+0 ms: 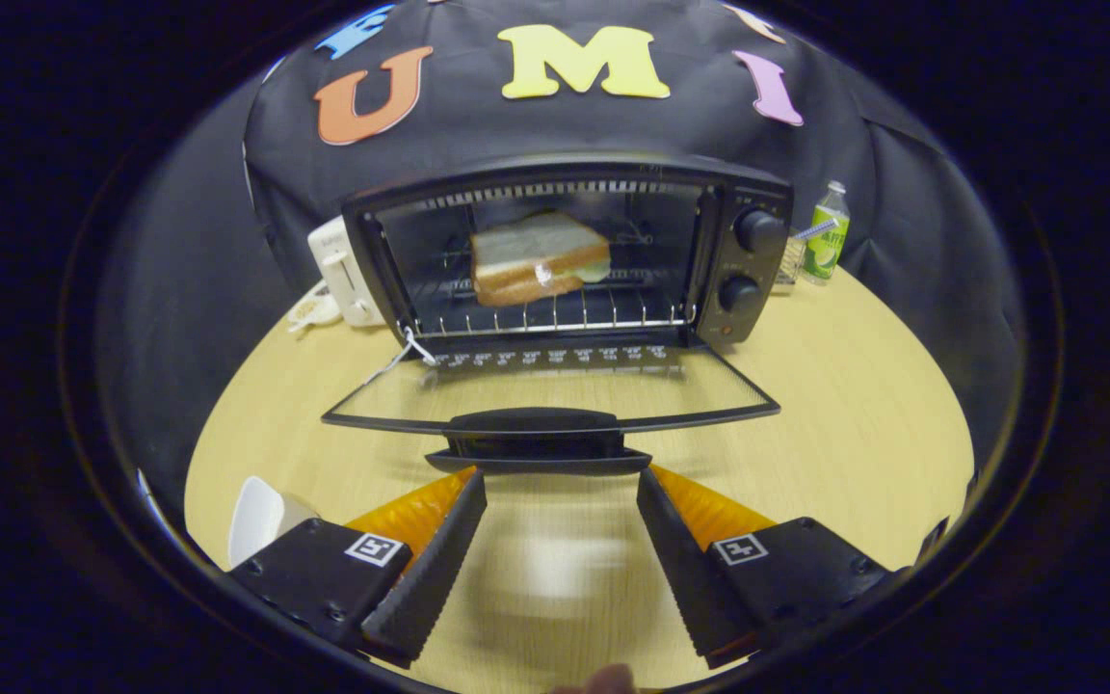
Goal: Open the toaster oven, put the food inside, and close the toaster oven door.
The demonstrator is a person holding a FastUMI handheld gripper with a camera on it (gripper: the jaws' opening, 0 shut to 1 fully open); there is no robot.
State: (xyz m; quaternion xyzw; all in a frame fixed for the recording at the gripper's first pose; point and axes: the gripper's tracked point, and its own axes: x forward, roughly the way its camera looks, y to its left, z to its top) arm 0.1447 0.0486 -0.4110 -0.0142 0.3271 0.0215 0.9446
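Note:
A black toaster oven stands on the wooden table with its glass door folded down flat toward me. A sandwich of white bread lies on the wire rack inside the oven. The door's black handle sits just ahead of my fingertips. My gripper is open, its two fingers spread wide just short of the handle, with bare table between them.
A white toaster stands left of the oven. A green bottle stands to its right, beside a small wire rack. A white plate edge lies on the table by my left finger.

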